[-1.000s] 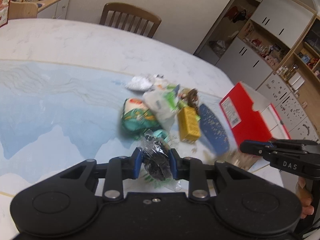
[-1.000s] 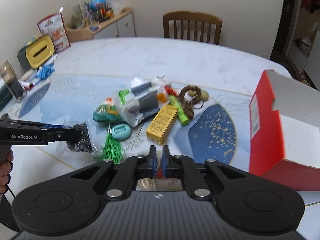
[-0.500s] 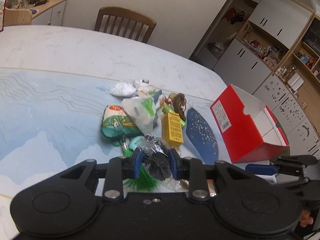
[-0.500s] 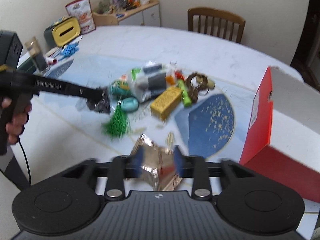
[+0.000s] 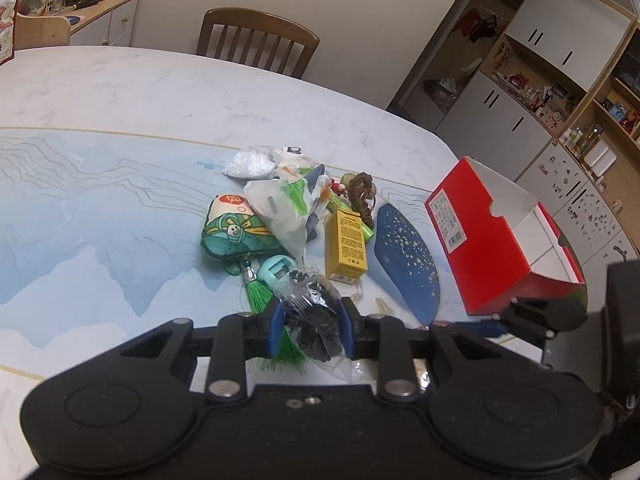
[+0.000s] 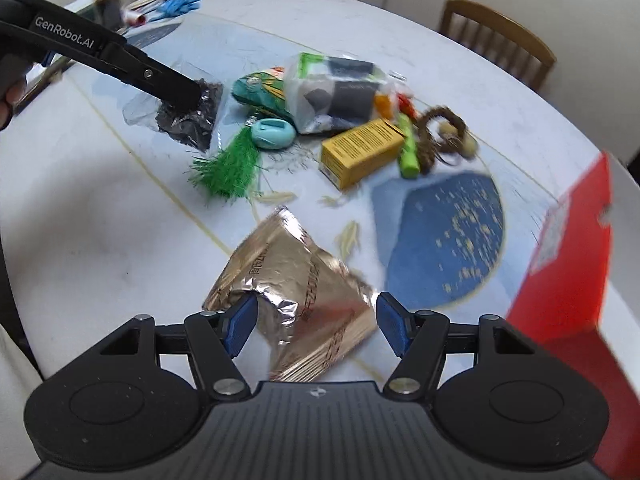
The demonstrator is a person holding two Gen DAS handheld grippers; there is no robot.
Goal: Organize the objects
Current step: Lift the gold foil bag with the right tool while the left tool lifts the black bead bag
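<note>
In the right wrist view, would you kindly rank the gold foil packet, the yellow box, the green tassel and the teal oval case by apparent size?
1. Gold foil packet, though it lies nearest the camera, which inflates it.
2. Yellow box.
3. Green tassel, close to the box, so that order is unsure.
4. Teal oval case.

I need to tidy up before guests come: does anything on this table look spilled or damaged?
Yes. Pale loose scraps lie strewn on the table between the green tassel and the crumpled gold foil pouch, like spilled bits.
</note>
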